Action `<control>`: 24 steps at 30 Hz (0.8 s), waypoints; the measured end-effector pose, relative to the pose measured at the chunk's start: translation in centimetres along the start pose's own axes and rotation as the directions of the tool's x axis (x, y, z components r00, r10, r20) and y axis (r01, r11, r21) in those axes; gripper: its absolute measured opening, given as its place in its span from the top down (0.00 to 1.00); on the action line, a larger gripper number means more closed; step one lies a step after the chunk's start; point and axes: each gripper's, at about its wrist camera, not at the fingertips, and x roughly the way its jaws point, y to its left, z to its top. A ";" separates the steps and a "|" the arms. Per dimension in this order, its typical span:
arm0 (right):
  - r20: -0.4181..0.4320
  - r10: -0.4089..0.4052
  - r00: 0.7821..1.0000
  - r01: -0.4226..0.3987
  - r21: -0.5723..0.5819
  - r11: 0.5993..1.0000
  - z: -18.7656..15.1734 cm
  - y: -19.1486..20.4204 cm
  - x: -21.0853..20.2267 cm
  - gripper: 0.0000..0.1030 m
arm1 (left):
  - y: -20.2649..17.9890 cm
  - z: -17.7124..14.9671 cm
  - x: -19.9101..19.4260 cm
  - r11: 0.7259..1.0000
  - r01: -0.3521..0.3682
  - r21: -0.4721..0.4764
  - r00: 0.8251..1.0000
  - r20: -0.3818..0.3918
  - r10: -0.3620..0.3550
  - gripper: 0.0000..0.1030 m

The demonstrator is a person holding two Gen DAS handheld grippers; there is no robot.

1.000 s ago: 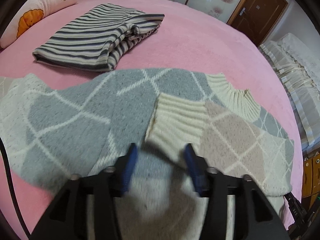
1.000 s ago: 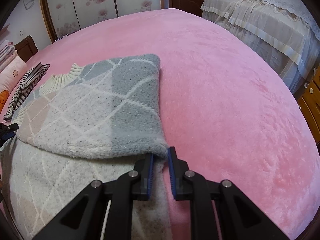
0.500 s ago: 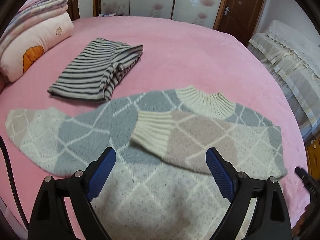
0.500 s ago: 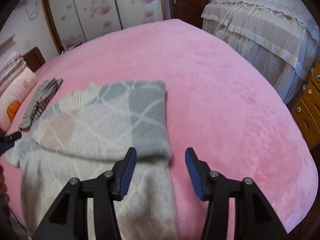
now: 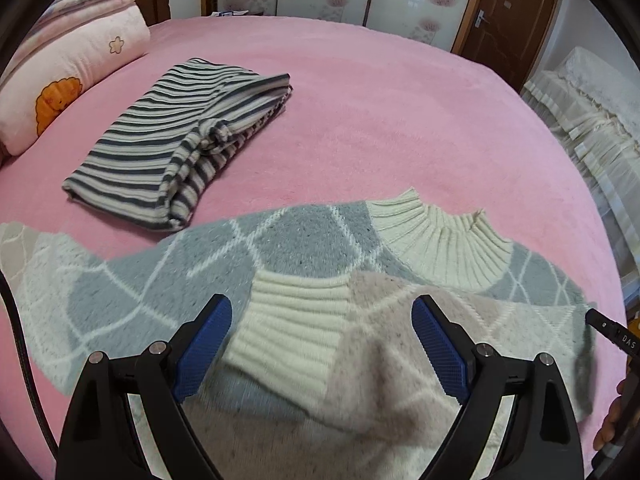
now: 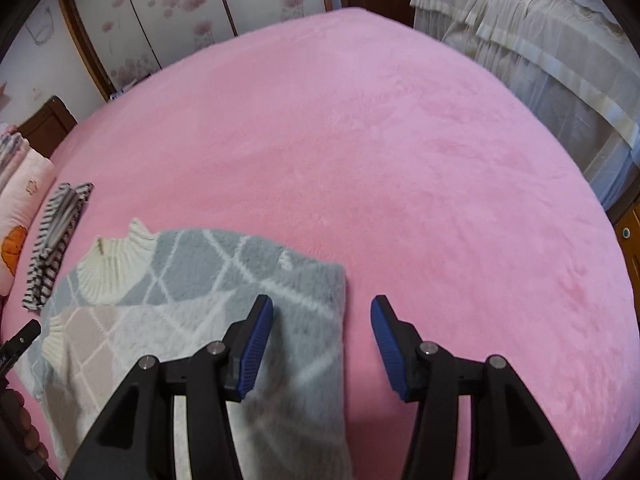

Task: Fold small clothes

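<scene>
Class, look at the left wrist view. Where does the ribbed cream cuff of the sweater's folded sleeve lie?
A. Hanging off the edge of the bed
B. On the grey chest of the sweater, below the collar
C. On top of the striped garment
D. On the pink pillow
B: the cuff rests on the sweater just below its collar, apart from the striped garment.

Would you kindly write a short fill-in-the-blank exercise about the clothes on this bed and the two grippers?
1. The folded garment lying beyond the sweater has a ____ pattern.
2. The bed cover is ____ in colour.
3. One sleeve is folded across the sweater, its ribbed ____ lying between the left gripper's open fingers.
4. The right gripper holds ____.

Missing words: striped; pink; cuff; nothing
</scene>
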 end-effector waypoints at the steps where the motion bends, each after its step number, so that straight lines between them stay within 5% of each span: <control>1: -0.008 0.011 1.000 -0.011 -0.011 1.000 0.0 0.1 0.4 0.50 | -0.2 0.1 0.3 1.000 -0.001 0.006 1.000 -0.002 0.001 0.12; 4: -0.010 0.013 1.000 -0.013 -0.055 0.998 -0.2 0.7 1.2 0.83 | -0.8 0.2 1.1 0.999 -0.008 0.031 1.000 -0.004 0.008 0.12; 10: 0.060 -0.044 0.997 0.046 -0.035 0.998 -0.7 -0.4 0.3 0.87 | -1.8 0.1 2.0 0.996 -0.021 0.085 1.000 -0.007 0.022 0.12; 24: 0.047 -0.098 0.994 0.102 -0.101 0.990 -1.0 0.0 2.3 0.85 | -0.8 -1.0 5.4 0.989 -0.101 0.105 0.994 -0.032 0.105 0.12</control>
